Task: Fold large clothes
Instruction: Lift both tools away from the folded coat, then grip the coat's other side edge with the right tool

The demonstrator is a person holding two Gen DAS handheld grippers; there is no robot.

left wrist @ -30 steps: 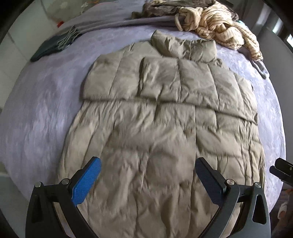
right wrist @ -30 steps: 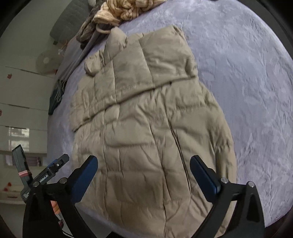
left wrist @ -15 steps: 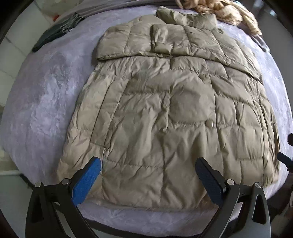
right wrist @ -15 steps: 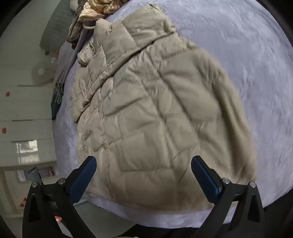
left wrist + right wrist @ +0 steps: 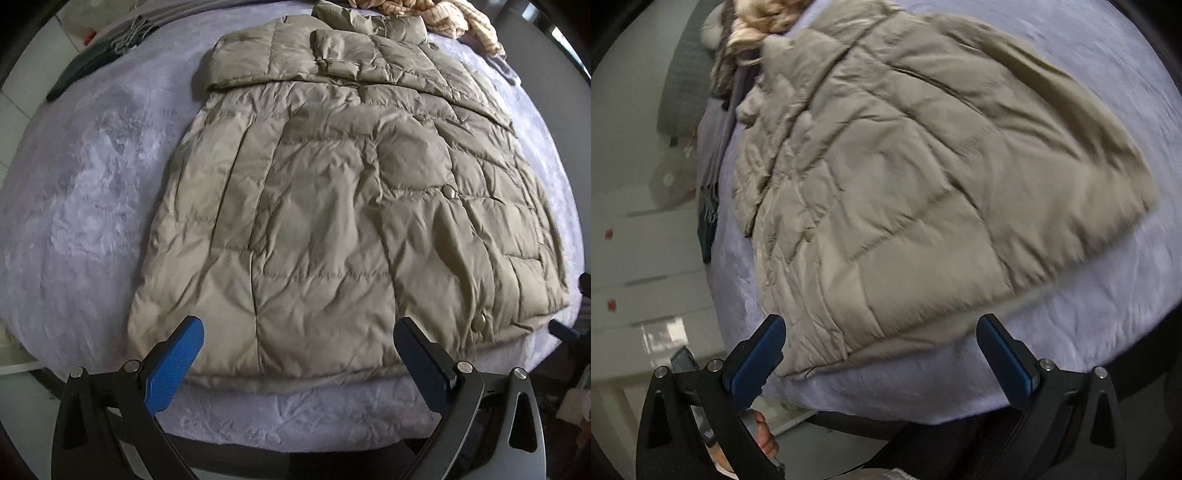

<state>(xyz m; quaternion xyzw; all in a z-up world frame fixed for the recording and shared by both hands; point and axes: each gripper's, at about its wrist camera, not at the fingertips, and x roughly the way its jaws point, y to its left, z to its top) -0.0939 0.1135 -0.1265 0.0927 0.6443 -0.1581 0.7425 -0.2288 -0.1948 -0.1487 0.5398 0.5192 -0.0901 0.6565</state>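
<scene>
A large khaki quilted puffer jacket (image 5: 332,192) lies spread flat on the lavender bed cover (image 5: 81,177), front up, with both sleeves folded across the chest near the collar. My left gripper (image 5: 299,350) is open, hovering just above the jacket's bottom hem, nothing between its blue pads (image 5: 173,365). In the right wrist view the same jacket (image 5: 923,177) fills the frame, blurred by motion. My right gripper (image 5: 881,350) is open too, near the hem at the bed's front edge, holding nothing.
A striped cream garment (image 5: 458,16) is heaped beyond the collar. A dark folded cloth (image 5: 96,62) lies at the far left of the bed. Bare bed cover stretches left of the jacket. A hand (image 5: 764,439) shows below the right gripper's left finger.
Both grippers have drawn back from over the jacket's body toward its bottom hem and the bed's front edge. The right view has also swung and tilted. The jacket itself lies as before.
</scene>
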